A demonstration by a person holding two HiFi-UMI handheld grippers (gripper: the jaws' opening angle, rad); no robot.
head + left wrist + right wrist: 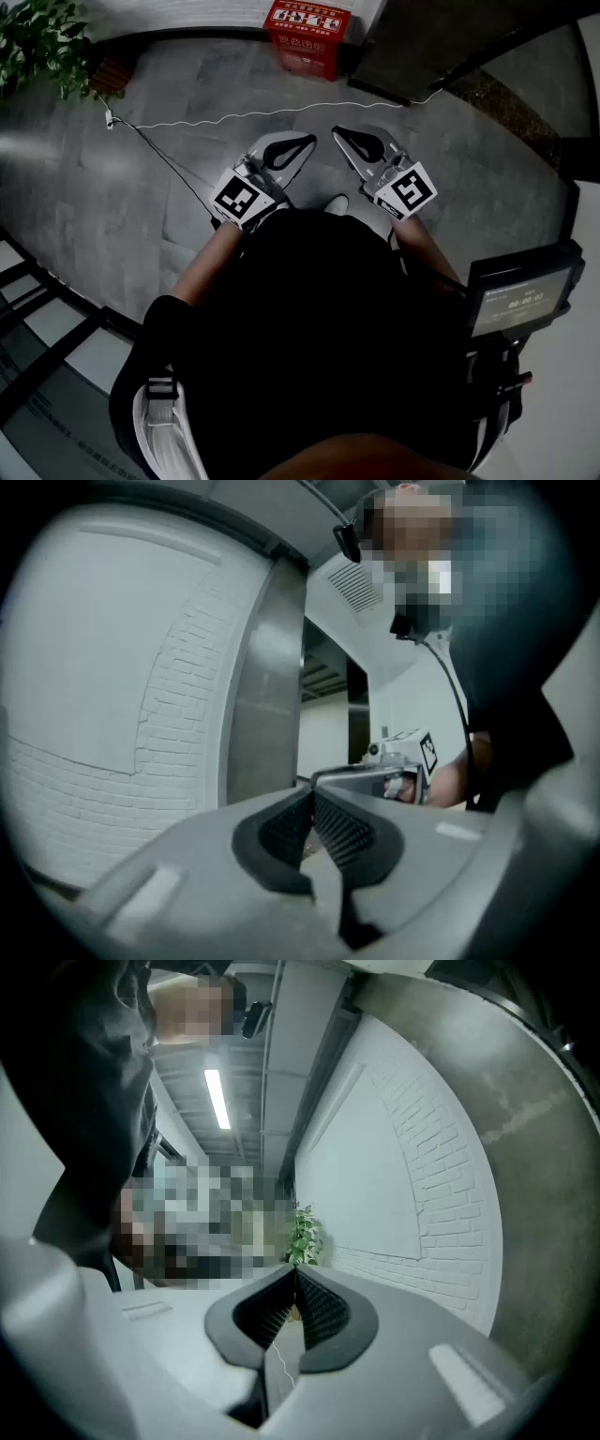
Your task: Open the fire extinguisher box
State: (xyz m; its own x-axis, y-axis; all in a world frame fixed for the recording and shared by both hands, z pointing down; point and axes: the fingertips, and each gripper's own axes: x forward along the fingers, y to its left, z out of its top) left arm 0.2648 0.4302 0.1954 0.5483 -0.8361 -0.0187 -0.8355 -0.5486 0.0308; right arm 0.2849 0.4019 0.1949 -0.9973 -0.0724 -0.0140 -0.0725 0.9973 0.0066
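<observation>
— How are the person's two grippers held?
— Close in front of the body, the left gripper (pixel 307 142) and the right gripper (pixel 339 132) hang side by side over the grey floor (pixel 469 159), tips pointing ahead. Each has its jaws brought fully together, pads meeting, with nothing between them.
— And beyond them?
— A white cable (pixel 262 114) runs across the floor. Farther on, the red fire extinguisher box (pixel 307 36) sits at the foot of the wall, well apart from both grippers. A potted plant (pixel 42 47) stands off to its left.
</observation>
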